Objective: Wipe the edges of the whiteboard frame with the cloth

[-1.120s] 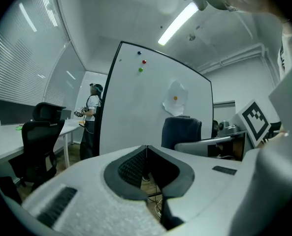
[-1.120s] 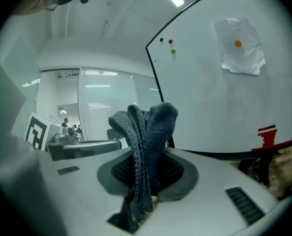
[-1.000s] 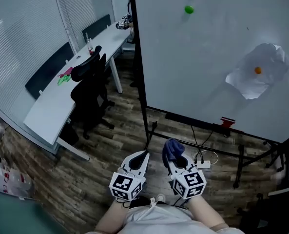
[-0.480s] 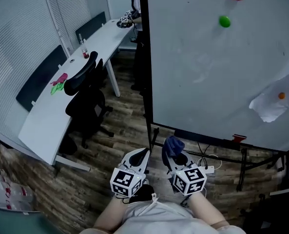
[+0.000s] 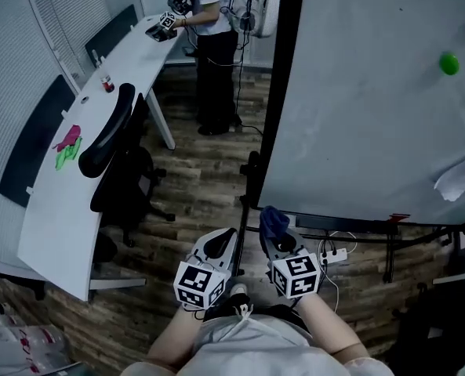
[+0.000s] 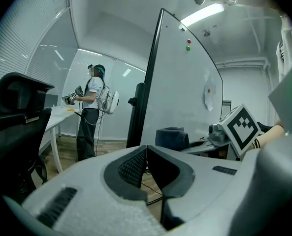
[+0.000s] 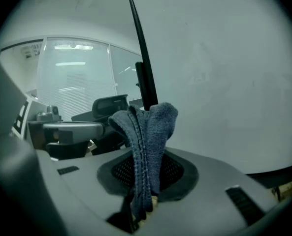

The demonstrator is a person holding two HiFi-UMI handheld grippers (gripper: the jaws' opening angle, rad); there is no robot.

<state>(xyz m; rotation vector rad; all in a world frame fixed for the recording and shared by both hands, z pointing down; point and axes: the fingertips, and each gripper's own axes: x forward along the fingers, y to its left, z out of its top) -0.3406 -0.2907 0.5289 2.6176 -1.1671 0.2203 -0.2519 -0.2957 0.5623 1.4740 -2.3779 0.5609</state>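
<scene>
The right tongs point(image 5: 277, 238) are clamped shut on a dark blue cloth point(image 5: 274, 219), which is bunched into folds and sticks up past the tips, so nothing else is being touched by it. The left tongs point(image 5: 226, 240) are closed too, pads pressed together with nothing caught between them. Both are held low and side by side in front of the body, over the wood-plank floor point(image 5: 193, 186). The cloth is kept near the bottom left corner of the whiteboard point(image 5: 373, 92) but clear of it; the black frame edge point(image 5: 275, 100) can be seen rising just behind the cloth in the right gripper view. Compared with half a second ago, the tongs have pretty much stayed put and the cloth is still gripped the same way, but the view has been swung left: the frame edge is now found further right, the green magnet point(image 5: 449, 63) and the sheet of paper point(image 5: 455, 185) have been pushed out to the right border, and the person point(image 5: 212, 45) standing at the far end of the white bench point(image 5: 59, 202) is now seen nearly whole, beyond the black office chair point(image 5: 114, 171).
</scene>
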